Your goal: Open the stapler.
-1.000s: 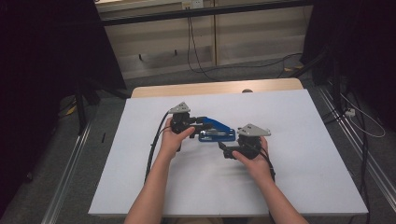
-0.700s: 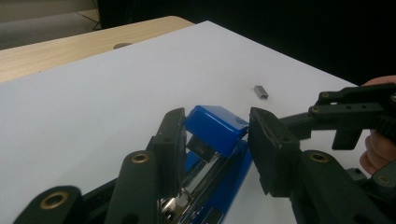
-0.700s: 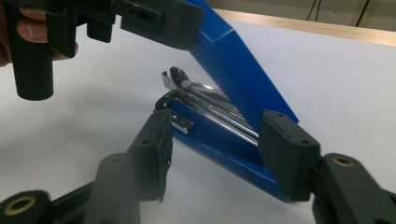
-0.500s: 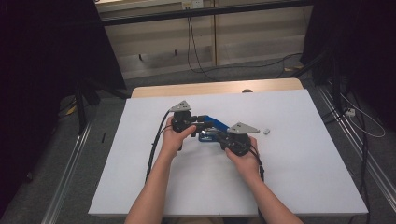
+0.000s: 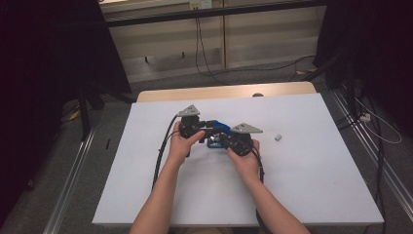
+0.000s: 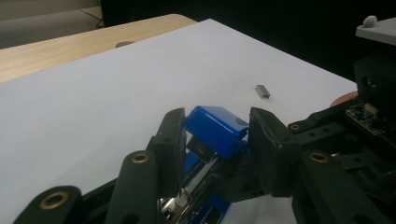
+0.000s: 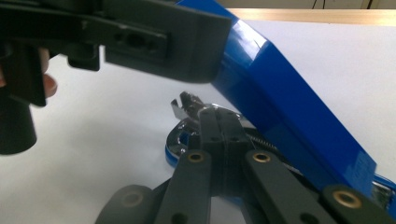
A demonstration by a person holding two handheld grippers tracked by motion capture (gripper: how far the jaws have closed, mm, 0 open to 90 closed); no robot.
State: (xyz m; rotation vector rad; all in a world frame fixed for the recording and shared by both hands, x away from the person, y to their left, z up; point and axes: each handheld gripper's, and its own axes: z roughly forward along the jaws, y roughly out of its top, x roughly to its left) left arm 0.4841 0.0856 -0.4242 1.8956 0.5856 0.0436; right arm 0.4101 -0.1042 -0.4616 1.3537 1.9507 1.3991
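A blue stapler (image 5: 221, 128) sits mid-table with its top cover (image 6: 215, 125) swung up. My left gripper (image 6: 215, 135) is shut on that cover, one jaw on each side, and holds it raised. My right gripper (image 7: 211, 119) has just been closing. Its jaws now press together with nothing visible between them, and the tips rest at the stapler's bare metal magazine (image 7: 186, 103) under the blue cover (image 7: 289, 107). In the high view the right gripper (image 5: 226, 141) comes in from the stapler's right. A small grey strip of staples (image 5: 278, 137) lies loose on the sheet, apart from both grippers.
A white sheet (image 5: 311, 185) covers the table, and a wooden edge (image 5: 229, 91) shows at the far side. Cables (image 5: 160, 156) trail back from both grippers along the forearms. Metal rails run beside the table, with dark curtains behind.
The right gripper has moved left to the stapler and shut its jaws. The staple strip now lies bare on the sheet to its right. The left hand has stayed put.
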